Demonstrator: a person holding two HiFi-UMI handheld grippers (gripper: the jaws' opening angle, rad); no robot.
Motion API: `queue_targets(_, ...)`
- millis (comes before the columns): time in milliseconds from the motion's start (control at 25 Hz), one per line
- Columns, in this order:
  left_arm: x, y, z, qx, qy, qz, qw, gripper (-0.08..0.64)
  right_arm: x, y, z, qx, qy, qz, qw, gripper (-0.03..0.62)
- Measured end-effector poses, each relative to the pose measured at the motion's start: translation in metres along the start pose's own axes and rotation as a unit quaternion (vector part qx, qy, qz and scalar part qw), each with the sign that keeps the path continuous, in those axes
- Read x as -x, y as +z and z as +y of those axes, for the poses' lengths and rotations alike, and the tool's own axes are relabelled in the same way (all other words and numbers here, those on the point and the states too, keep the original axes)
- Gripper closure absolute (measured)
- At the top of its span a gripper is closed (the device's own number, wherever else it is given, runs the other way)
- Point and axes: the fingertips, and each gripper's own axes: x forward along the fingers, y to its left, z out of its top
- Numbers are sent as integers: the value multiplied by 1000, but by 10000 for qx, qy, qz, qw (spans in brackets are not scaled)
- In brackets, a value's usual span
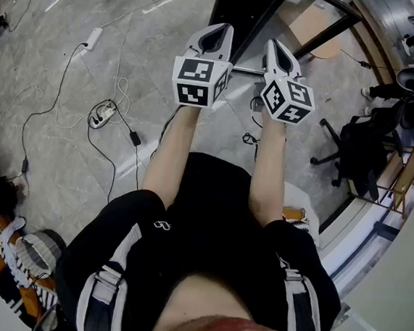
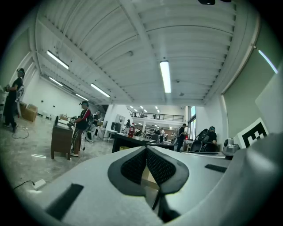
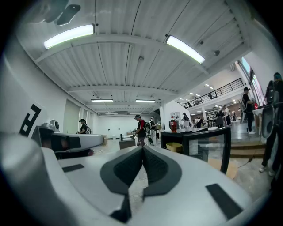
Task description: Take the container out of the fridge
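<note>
No fridge and no container show in any view. In the head view my left gripper point(image 1: 221, 30) and right gripper point(image 1: 274, 45) are held side by side at arm's length above the floor. Both point away from me toward a black glass-topped table point(image 1: 240, 11). The left gripper point(image 2: 146, 148) has its dark pads pressed together with nothing between them. The right gripper point(image 3: 142, 148) is shut the same way, holding nothing.
Cables and a power strip point(image 1: 101, 117) lie on the grey floor to the left. A black office chair point(image 1: 358, 150) stands to the right. The gripper views show a large hall with a black table point(image 3: 196, 139), a wooden desk point(image 2: 61, 137) and several people standing far off.
</note>
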Motion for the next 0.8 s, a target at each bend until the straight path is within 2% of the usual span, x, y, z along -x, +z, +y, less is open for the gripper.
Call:
queue_targets(200, 3, -1, 4, 23, 37, 1, 10000, 550, 0, 1, 4, 18, 48, -13, 10000, 580)
queue_targets(400, 4, 2, 13, 81, 124, -103, 9998, 551, 6, 7, -6, -57, -307, -282, 9991, 580)
queue_targets(800, -19, -12, 25, 137, 117, 88, 9998, 551, -12, -3, -32, -223, -404, -156, 9988, 580)
